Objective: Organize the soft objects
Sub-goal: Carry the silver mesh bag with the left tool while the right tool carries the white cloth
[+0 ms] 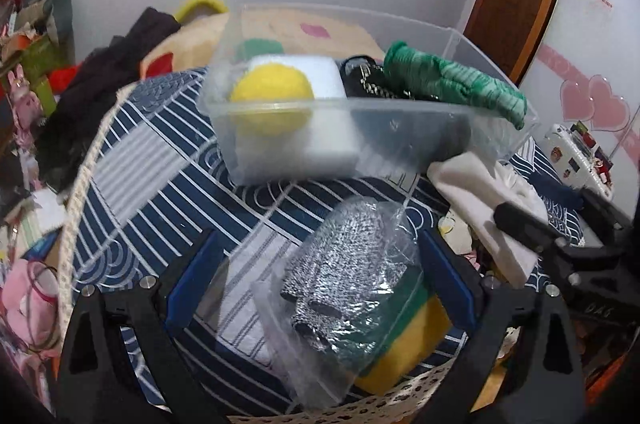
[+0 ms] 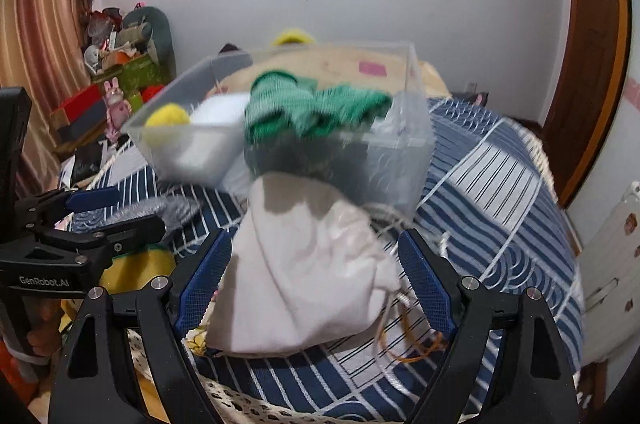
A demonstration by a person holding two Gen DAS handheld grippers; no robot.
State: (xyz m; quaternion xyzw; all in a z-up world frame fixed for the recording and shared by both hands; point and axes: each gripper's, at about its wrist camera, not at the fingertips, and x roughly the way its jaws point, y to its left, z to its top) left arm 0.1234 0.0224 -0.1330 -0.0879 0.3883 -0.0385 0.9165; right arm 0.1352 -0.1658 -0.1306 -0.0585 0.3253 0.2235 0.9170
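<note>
A clear plastic bin (image 1: 400, 132) (image 2: 392, 164) stands on the blue striped cloth. It holds a yellow ball (image 1: 272, 92), a white sponge block (image 1: 316, 72), a dark item and a green knitted glove (image 1: 452, 80) (image 2: 312, 108) draped over its rim. My left gripper (image 1: 316, 284) is open around a grey speckled glove in a clear bag (image 1: 344, 264) lying on a yellow-green sponge (image 1: 408, 336). My right gripper (image 2: 316, 276) is open around a white cloth pouch (image 2: 304, 272), seen also in the left wrist view (image 1: 480, 200).
A cream plush cushion (image 1: 200, 36) and dark clothing (image 1: 112, 76) lie behind the bin. Cluttered boxes and toys (image 2: 116, 80) stand at the left by a curtain. A wooden door frame (image 2: 592, 64) is at the right. An orange cord (image 2: 416, 344) lies beside the pouch.
</note>
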